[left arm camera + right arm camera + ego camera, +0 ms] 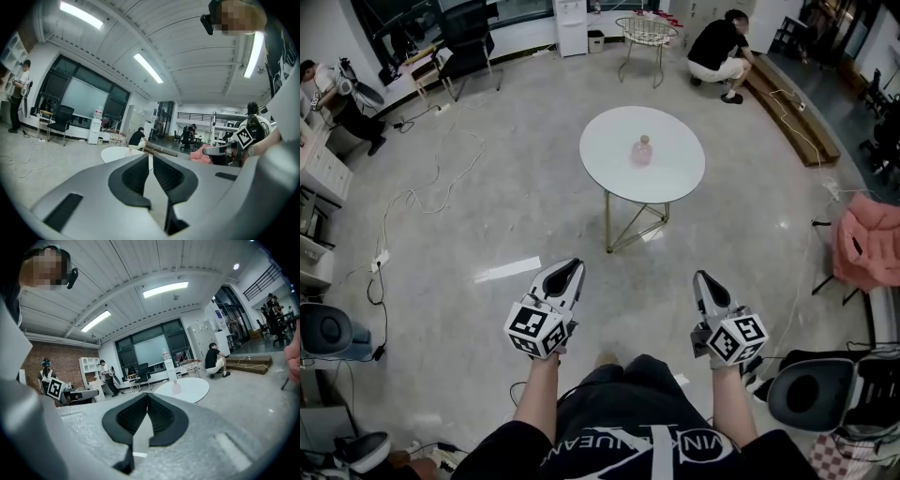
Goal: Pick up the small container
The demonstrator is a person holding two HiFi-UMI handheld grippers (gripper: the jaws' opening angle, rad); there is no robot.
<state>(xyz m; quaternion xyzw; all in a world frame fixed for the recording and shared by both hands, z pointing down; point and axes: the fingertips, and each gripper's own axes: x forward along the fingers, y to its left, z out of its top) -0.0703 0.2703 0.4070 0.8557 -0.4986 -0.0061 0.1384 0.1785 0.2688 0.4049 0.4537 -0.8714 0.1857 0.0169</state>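
The small container [642, 150], a pink bottle-shaped jar, stands near the middle of a round white table [600, 159] on thin gold legs. Both grippers are held low in front of the person's body, well short of the table. My left gripper [574, 266] is shut with nothing in it, its jaws meeting at the tips [151, 155]. My right gripper [701, 277] is also shut and empty [148, 394]. In the right gripper view the container [176, 387] shows on the table [194, 389] straight beyond the jaws. The left gripper view shows only the table's edge [115, 153].
A person [719, 52] crouches beyond the table by a long wooden plank [792, 108]. A wire chair [645, 33] and an office chair [469, 42] stand at the back. Cables [431, 178] trail over the floor at left. A pink cloth [867, 239] and a stool [811, 394] are at right.
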